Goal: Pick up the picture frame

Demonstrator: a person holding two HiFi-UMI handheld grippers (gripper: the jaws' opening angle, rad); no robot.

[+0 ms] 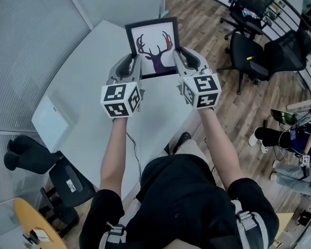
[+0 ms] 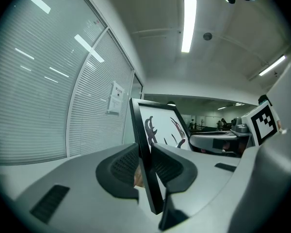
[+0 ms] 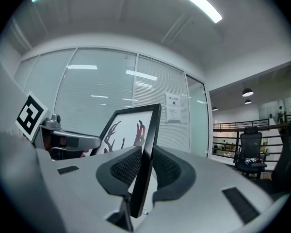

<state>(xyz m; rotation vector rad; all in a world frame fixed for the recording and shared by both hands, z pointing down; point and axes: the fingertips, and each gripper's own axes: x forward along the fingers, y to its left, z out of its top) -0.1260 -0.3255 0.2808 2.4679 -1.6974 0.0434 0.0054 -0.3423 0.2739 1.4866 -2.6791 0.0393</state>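
Picture frame (image 1: 154,48) is up in front of the person, held by its two sides over the far end of a white table (image 1: 88,82). It has a black edge and shows a dark deer head with big antlers on white. It stands almost straight up and leans back a little. It seems to be off the table, but the head view does not show the gap under it well.

Far left is a wall of glass with grey blinds (image 1: 26,45). A flat white sheet (image 1: 51,121) lies on the left part of the table. Below it, near the corner, stands a dark grey chair (image 1: 67,183).

Next comes the left gripper (image 1: 130,66), with its marker cube (image 1: 120,100) close to the person's arm. The left gripper view shows its two dark pads (image 2: 122,166) pressed on the frame's left edge, one on the front and one on the back. The black edge runs up between them.

On the other side, the right gripper (image 1: 180,61) does the same job. The right gripper view shows its jaws squeezed on the frame's right edge, with the frame's thin side standing between the pads. Its marker cube (image 1: 201,91) sits level with the left one.

Far right is a wooden floor (image 1: 233,118) with black office chairs (image 1: 249,56) on it.
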